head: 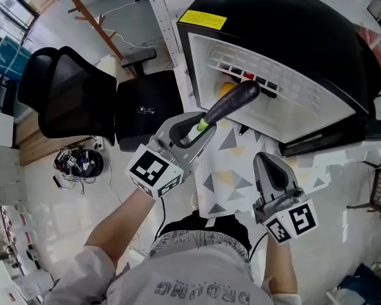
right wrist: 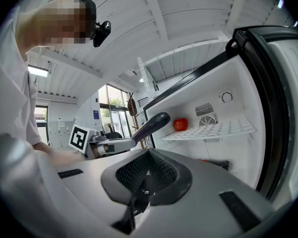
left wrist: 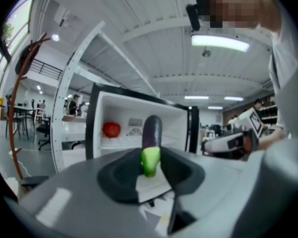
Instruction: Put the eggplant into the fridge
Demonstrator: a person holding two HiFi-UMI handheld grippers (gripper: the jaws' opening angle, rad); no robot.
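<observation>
My left gripper [head: 200,131] is shut on the green stem end of a dark purple eggplant [head: 235,103]. The eggplant [left wrist: 151,132] sticks out ahead of the jaws, its tip reaching the mouth of the open fridge [head: 286,100]. In the right gripper view the eggplant [right wrist: 151,126] and left gripper [right wrist: 111,146] show to the left, in front of the white fridge shelf [right wrist: 213,131]. My right gripper [head: 272,170] hangs lower right of the left one, jaws shut together, holding nothing.
A red tomato [left wrist: 111,129] sits on the fridge's wire shelf at the back left. The black fridge door [right wrist: 268,108] stands open at the right. A black office chair [head: 70,94] and a tangle of cables [head: 79,162] are on the floor to the left.
</observation>
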